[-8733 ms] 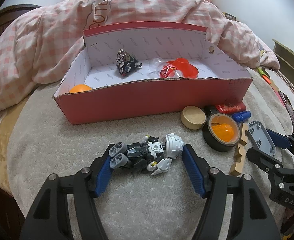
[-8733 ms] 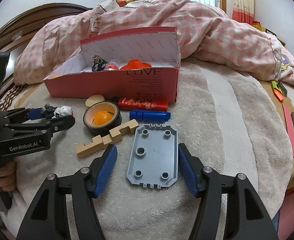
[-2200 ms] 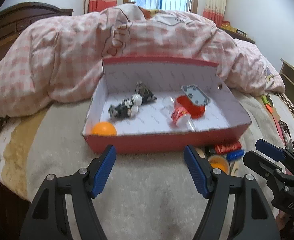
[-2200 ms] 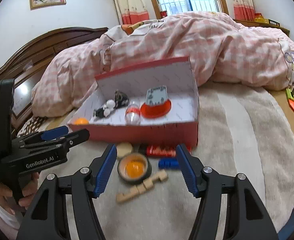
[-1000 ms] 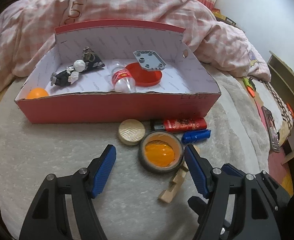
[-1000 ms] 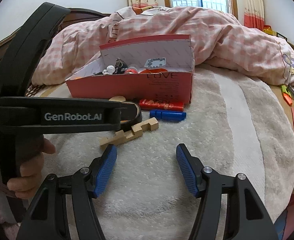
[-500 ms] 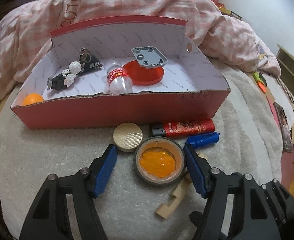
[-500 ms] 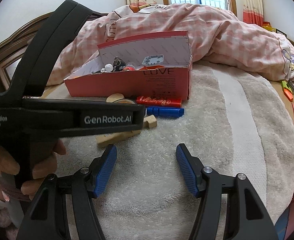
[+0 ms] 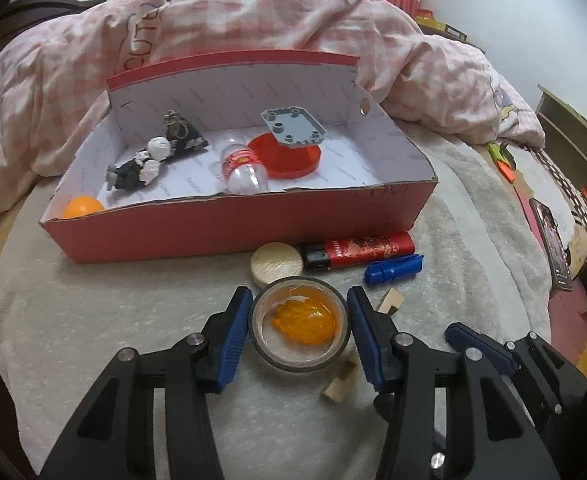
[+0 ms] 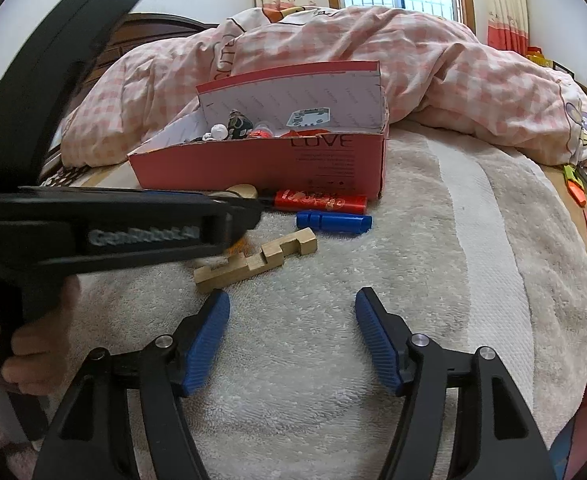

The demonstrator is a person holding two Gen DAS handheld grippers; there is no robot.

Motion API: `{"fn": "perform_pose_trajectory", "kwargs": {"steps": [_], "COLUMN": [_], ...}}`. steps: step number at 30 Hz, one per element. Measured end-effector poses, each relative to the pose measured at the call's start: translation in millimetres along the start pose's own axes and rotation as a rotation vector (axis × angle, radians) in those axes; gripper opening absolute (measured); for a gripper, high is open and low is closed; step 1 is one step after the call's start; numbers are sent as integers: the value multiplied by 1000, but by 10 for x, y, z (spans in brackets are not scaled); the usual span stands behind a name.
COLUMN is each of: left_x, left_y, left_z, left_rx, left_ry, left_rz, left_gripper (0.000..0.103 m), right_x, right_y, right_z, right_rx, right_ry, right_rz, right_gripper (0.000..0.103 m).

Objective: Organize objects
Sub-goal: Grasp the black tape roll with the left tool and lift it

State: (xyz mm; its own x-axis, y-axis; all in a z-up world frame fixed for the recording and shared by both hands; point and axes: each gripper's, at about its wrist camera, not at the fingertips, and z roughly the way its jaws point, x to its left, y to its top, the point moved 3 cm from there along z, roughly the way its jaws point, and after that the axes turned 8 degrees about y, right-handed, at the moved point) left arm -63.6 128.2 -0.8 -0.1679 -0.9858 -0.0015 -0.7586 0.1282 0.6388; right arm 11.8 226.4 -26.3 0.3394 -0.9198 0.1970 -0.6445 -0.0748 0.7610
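Tape roll [image 9: 299, 330] with an orange lump in its core lies on the beige towel [image 9: 93, 312], framed by the left gripper [image 9: 299, 320], whose blue pads sit just beside its rim on either side, contact unclear. Just beyond lie a wooden disc [image 9: 277, 263], a red lighter [image 9: 363, 249], a blue tube [image 9: 393, 269] and a notched wooden block [image 10: 257, 256], then the red box [image 9: 233, 228]. To the right, the right gripper [image 10: 292, 336] hovers wide open over bare towel, holding nothing.

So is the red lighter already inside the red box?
No, the red lighter lies on the blanket outside the red box, right against its front wall, next to the wooden disc.
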Motion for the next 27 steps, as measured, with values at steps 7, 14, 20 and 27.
{"fn": "perform_pose_trajectory", "kwargs": {"steps": [7,14,20,27], "left_x": [252,534,626,626], "left_y": [-37,-135,-265,-323], "left_z": [-153,-144,-41,-29], "left_rx": [-27,-14,22,6], "left_ry": [49,96,91,90], "left_rz": [3,-31,-49,-27], "left_gripper": [49,49,49,49], "right_x": [-3,13,61,208], "right_y": [2,22,64,185], "right_z": [2,16,47,207], "right_rx": [-1,-2,4,37], "right_ry": [0,15,54,42], "right_rz": [1,23,39,26], "right_gripper": [68,72,72,72]}}
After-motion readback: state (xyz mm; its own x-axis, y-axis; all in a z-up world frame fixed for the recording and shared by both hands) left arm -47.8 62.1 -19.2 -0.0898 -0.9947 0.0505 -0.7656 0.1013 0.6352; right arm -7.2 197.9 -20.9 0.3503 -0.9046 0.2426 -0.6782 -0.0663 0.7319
